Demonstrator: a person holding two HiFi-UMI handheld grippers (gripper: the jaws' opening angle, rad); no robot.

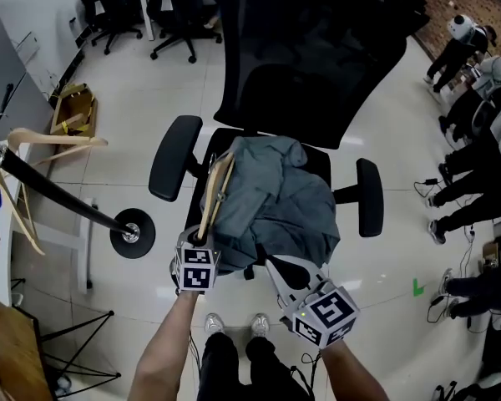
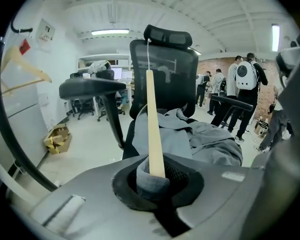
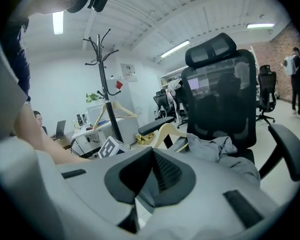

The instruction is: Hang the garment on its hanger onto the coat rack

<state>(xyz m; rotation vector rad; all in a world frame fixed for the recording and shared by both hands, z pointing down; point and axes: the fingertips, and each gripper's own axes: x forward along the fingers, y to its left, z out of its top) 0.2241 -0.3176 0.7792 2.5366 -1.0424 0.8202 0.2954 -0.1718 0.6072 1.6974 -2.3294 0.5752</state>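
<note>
Grey garment (image 1: 275,199) on its wooden hanger (image 1: 215,195) lies heaped on the office chair (image 1: 317,73) seat. Your left gripper (image 1: 202,239) is clamped on one hanger arm, with a cloth fold caught in the grip. Your right gripper (image 1: 274,267) is at the near hem, jaw tips together; cloth grip unclear. Coat rack (image 1: 58,197) stands left, well apart.

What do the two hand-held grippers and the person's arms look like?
Both the left gripper and the right gripper have grey plastic bodies with black ribbed pads. Each carries a white cube with black square markers. The forearms are bare; no sleeves show.
</note>
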